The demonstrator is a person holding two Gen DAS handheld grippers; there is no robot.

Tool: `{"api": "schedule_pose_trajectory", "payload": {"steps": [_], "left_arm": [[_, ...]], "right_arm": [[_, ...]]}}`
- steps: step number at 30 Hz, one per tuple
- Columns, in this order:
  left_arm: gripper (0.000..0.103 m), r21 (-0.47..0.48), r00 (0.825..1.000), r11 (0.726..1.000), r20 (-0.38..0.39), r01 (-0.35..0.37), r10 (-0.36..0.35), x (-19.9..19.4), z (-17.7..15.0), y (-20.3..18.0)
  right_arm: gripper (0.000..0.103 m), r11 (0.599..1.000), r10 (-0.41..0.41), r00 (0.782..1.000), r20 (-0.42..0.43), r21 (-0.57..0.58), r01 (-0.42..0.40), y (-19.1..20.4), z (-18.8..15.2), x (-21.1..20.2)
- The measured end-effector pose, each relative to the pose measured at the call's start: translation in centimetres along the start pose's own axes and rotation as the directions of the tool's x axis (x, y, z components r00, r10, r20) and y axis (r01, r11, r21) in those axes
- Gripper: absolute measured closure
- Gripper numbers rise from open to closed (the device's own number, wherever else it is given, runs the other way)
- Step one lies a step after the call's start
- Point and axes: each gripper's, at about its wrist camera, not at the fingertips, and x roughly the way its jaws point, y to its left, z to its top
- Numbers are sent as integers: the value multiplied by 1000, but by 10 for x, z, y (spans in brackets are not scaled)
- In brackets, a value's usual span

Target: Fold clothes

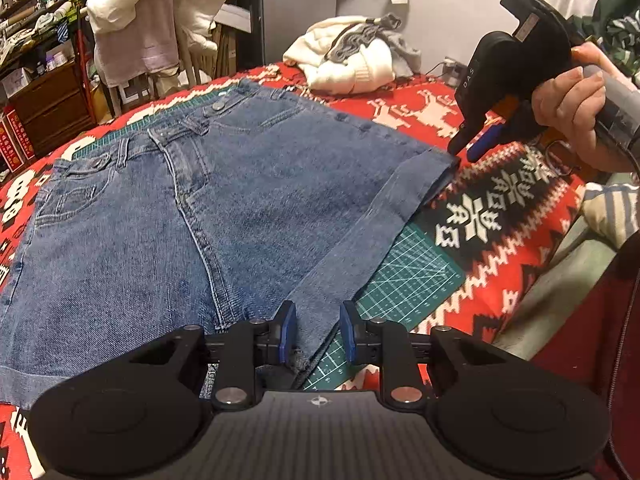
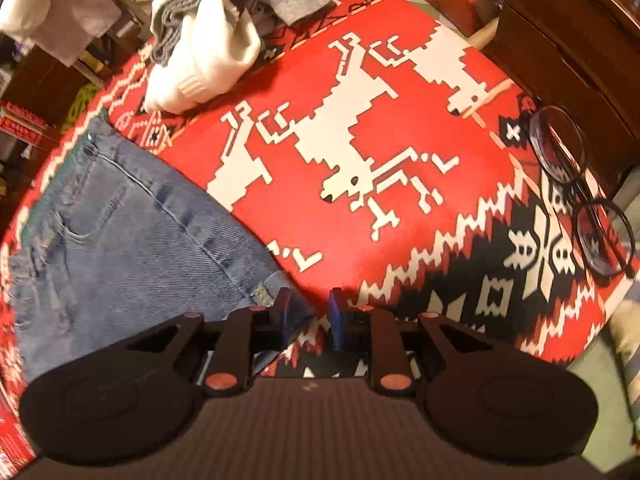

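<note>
Your denim shorts (image 1: 192, 216) lie flat on the red patterned blanket (image 2: 400, 92), partly over a green cutting mat (image 1: 408, 276). Your left gripper (image 1: 318, 330) is partly open, its blue pads either side of the near cuff corner, gripping nothing. Your right gripper (image 2: 310, 320) is likewise partly open at the far cuff corner, near the eyeglasses (image 2: 580, 192)

surface – patterned red blanket (image 2: 400, 80) | on it – denim shorts (image 1: 200, 208), green cutting mat (image 1: 408, 276), eyeglasses (image 2: 580, 196)
</note>
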Motion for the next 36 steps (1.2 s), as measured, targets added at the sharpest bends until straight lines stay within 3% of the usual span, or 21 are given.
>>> {"api": "schedule_pose_trajectory", "payload": {"steps": [7,10,11,20,24,29,32,36], "left_arm": [[80,14,1000,1000,-19,-13,13,6,-3,-1],[80,7,999,1000,-36,-16,16,10,-3,2],[80,4,999,1000,-41,-16,17,11,-3,3],[80,6,999,1000,-50,-18,18,14,-5,3],[80,-9,998,1000,-54,-12,12,14,-4,4],[80,-31,1000,999,-24,-11,10,5,-5,6],[80,-54,1000,998,12,-9,10,-4,-6,9],[59,-79,998,997,57,-13,17,-16,-6,13]], "right_arm": [[82,996,-26,1000,-7,-86,25,16,3,15],[92,988,-49,999,3,-146,49,27,-1,17],[98,984,-61,998,10,-165,61,30,-3,17],[101,975,-120,985,127,-171,140,38,-1,6],[103,951,-221,963,154,-188,248,38,-4,15],[103,983,-121,984,127,-121,137,22,-2,-2],[97,992,-29,993,116,-117,43,20,-11,-17],[81,990,26,992,127,-144,-8,31,-26,-32]]}}
